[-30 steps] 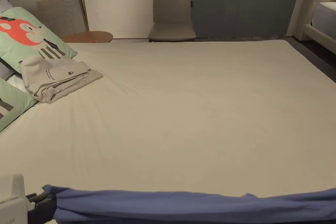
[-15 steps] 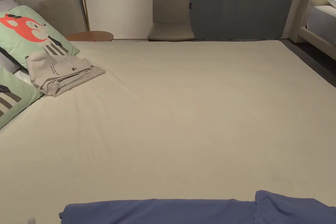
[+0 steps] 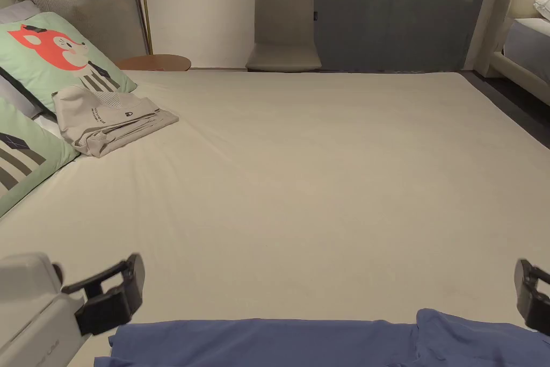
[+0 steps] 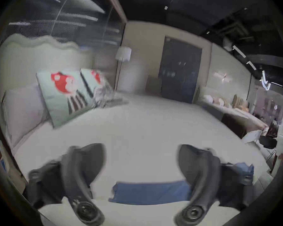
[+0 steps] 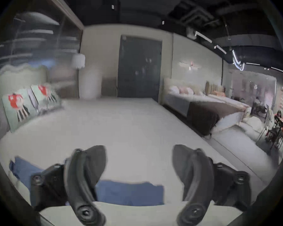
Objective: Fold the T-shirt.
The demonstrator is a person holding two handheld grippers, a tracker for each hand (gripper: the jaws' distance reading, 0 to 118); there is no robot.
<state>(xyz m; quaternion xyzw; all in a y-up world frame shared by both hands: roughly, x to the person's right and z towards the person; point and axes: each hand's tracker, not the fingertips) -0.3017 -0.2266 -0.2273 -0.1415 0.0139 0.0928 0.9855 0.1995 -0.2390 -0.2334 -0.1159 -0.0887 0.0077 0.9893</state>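
The blue T-shirt [image 3: 268,342] lies flat along the near edge of the bed [image 3: 322,169]. The left tool [image 4: 141,162] hovers above the shirt's left end, its jaws spread wide and holding nothing. The right tool [image 5: 139,161] hangs over the right end, jaws likewise wide and empty. A folded beige garment [image 3: 110,118] rests by the green pillows [image 3: 59,56] at the far left

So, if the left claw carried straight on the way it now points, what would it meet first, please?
Probably the bed sheet: the open left claw points out over it, past the blue T-shirt lying below it. Nothing else stands in that line, though blur makes depth uncertain.
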